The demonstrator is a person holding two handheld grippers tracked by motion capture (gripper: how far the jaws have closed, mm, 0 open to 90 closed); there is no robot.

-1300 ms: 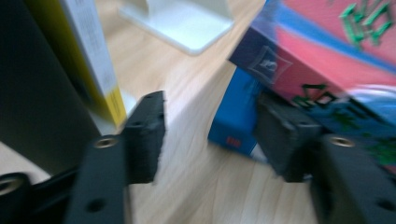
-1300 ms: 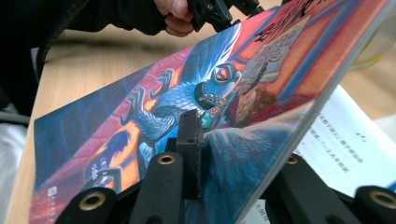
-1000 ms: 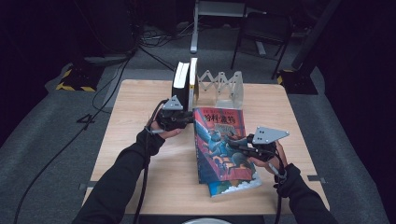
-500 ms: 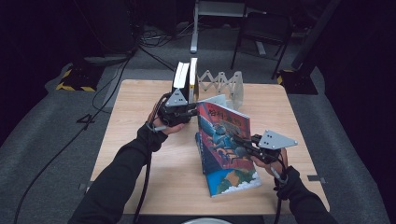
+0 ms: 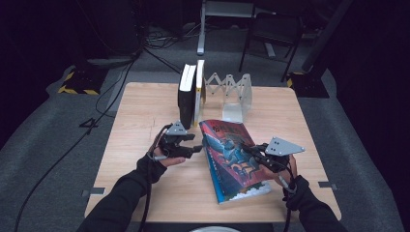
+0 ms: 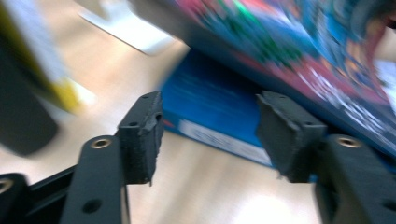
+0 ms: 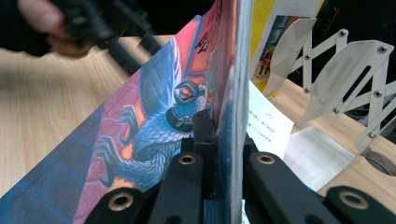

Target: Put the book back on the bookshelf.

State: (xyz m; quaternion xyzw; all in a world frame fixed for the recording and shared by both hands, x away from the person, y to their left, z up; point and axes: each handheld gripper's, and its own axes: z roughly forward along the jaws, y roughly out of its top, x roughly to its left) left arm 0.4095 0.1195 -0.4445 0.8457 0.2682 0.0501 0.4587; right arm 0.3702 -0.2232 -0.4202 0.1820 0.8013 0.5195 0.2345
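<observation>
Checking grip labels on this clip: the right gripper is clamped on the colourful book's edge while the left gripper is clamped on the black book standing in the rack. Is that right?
Not quite. The left gripper holds nothing: in the left gripper view its jaws stand apart over bare table, having just been opening, short of the colourful book. The black book stands untouched. The right gripper is clamped on the colourful book's edge, as stated.

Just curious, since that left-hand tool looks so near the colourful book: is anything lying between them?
No. In the high view, bare wooden table separates the left gripper from the colourful book.
</observation>
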